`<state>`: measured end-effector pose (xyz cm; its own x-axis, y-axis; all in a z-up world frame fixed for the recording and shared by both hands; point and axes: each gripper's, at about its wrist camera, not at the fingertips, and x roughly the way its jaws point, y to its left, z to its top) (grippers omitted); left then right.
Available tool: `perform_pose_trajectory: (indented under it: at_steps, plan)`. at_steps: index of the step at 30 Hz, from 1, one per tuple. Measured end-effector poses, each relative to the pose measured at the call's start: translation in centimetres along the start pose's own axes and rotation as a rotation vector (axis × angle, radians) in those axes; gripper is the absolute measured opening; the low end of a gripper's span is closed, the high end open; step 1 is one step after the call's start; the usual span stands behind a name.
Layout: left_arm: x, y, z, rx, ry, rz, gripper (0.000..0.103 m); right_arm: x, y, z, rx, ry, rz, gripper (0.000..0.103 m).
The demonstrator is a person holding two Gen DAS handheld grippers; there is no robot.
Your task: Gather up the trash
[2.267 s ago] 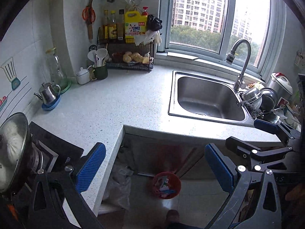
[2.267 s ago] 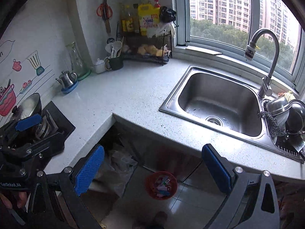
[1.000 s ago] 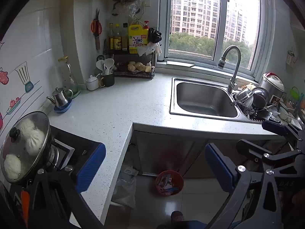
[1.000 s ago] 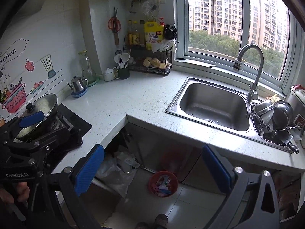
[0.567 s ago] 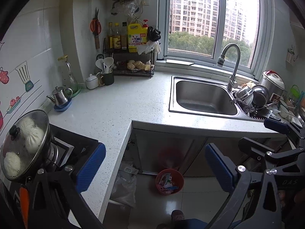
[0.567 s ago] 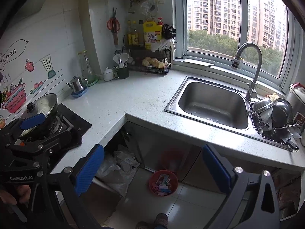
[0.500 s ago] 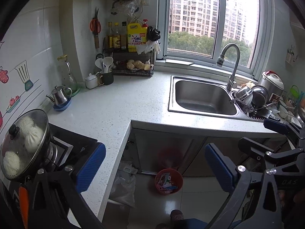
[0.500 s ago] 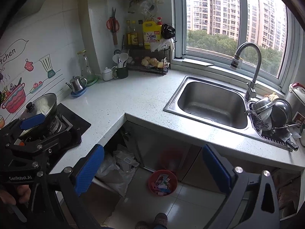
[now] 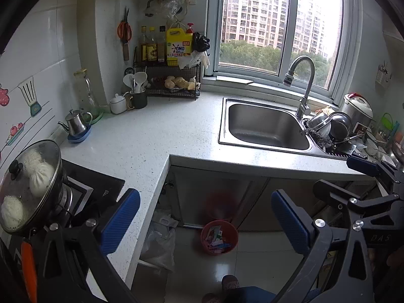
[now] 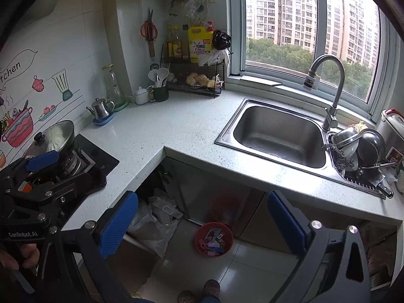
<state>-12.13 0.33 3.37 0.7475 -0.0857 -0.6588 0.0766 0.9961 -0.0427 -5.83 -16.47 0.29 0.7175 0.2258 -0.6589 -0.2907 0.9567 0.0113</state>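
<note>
Both grippers are held high, above counter level, and point forward and down into the corner of the kitchen. The left gripper [image 9: 204, 218] has its blue pads [image 9: 118, 219] spread wide with nothing between them; the right gripper [image 10: 200, 219] is spread just as wide and also holds nothing. In the right wrist view the left gripper sits at the lower left over the stove [image 10: 101, 161], a hand [image 10: 17, 255] wrapped around its handle. In the left wrist view the right gripper shows at the right edge, beside the counter [image 9: 141, 139]. The trash lies as coloured scraps in a red bin [image 9: 219, 237] on the floor tiles below, in front of the cabinet [image 9: 214, 189] under the sink [image 9: 265, 126], framed between each pair of fingers. A crumpled plastic bag [image 10: 156, 217] lies left of the bin, under the counter corner. The person's feet [image 10: 202, 293] stand near the bottom edge.
</note>
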Motion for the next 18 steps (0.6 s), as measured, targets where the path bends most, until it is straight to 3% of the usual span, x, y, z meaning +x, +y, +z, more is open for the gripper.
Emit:
perform_pose_trajectory:
  at_steps: [18]
  plan:
    - [-0.3,0.1,-1.3,0.002,0.020,-0.012,0.103,-0.3,0.5,-0.7,-0.003,0.016,-0.001,0.102]
